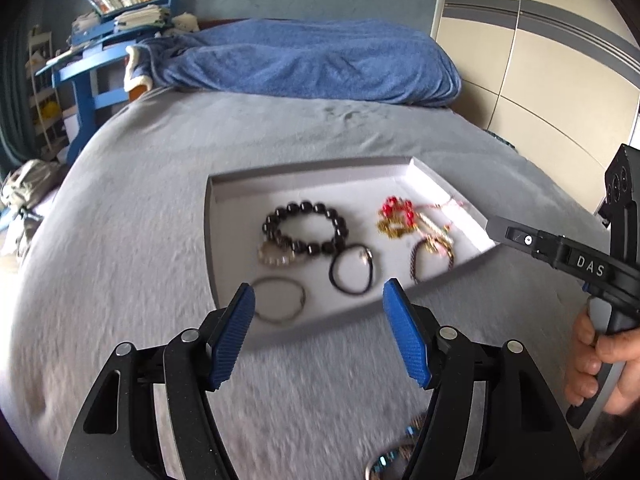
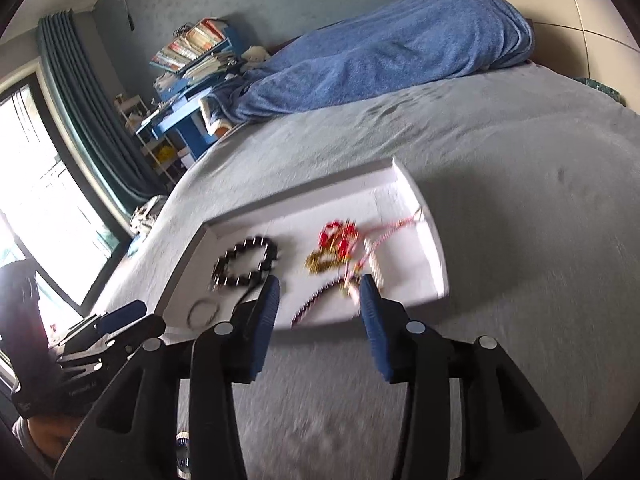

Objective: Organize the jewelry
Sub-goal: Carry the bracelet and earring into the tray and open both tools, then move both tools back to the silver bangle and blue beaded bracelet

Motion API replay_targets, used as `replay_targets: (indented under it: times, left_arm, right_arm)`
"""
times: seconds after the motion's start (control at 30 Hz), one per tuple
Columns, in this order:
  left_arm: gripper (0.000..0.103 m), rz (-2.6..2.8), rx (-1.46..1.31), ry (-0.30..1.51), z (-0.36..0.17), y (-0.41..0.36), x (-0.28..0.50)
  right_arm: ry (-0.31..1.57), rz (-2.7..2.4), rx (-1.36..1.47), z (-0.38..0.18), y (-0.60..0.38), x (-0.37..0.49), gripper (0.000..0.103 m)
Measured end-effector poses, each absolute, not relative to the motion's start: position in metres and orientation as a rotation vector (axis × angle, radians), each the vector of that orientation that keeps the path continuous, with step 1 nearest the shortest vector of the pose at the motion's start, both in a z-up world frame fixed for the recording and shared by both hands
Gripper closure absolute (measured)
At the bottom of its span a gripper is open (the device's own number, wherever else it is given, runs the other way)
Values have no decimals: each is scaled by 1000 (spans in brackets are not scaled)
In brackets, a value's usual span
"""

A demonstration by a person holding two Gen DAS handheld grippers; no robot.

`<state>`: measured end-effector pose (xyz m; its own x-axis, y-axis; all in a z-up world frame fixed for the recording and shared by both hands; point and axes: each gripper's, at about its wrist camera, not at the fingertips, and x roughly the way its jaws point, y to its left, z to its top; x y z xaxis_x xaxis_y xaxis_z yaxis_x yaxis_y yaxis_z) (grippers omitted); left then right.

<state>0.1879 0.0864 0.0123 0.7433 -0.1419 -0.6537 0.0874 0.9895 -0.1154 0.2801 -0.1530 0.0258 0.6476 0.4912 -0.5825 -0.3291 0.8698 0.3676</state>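
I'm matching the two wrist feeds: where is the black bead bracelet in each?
Left wrist: black bead bracelet lies mid-frame in the tray, left of the red beads.
Right wrist: bracelet left of centre, near the tray's left wall.
Shared landmark: the red beads, to the bracelet's right in both.

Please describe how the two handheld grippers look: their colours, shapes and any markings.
Both the left gripper and the right gripper have black angular frames with silver round pivot bolts and two flat blue ribbed pads. The right one's black body bears white letters "DAS".

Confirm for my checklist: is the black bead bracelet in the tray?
In. The black bead bracelet lies on the white tray floor.
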Motion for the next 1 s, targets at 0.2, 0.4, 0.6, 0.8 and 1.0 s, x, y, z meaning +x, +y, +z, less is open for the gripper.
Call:
replay_targets:
  times: [0.2,0.4,0.6,0.8,1.0]
  left_arm:
    - [30,-119,-78,756,2,82,147]
    - [25,-132,-12,767,-4,65,118]
    - [25,-149,32,760,-4,51,105]
    - [25,-154,60,787,-12,45,102]
    - [25,-201,80,870,-29,38,108]
  right_arm:
    - [762,453,236,19,-158,262,53]
    - [791,416,263,13,-167,255,43]
    - [806,404,257,10,-173,248,35]
    - [804,396,281,11,-179,243,28]
    - [805,402,294,12,-181,240,26]
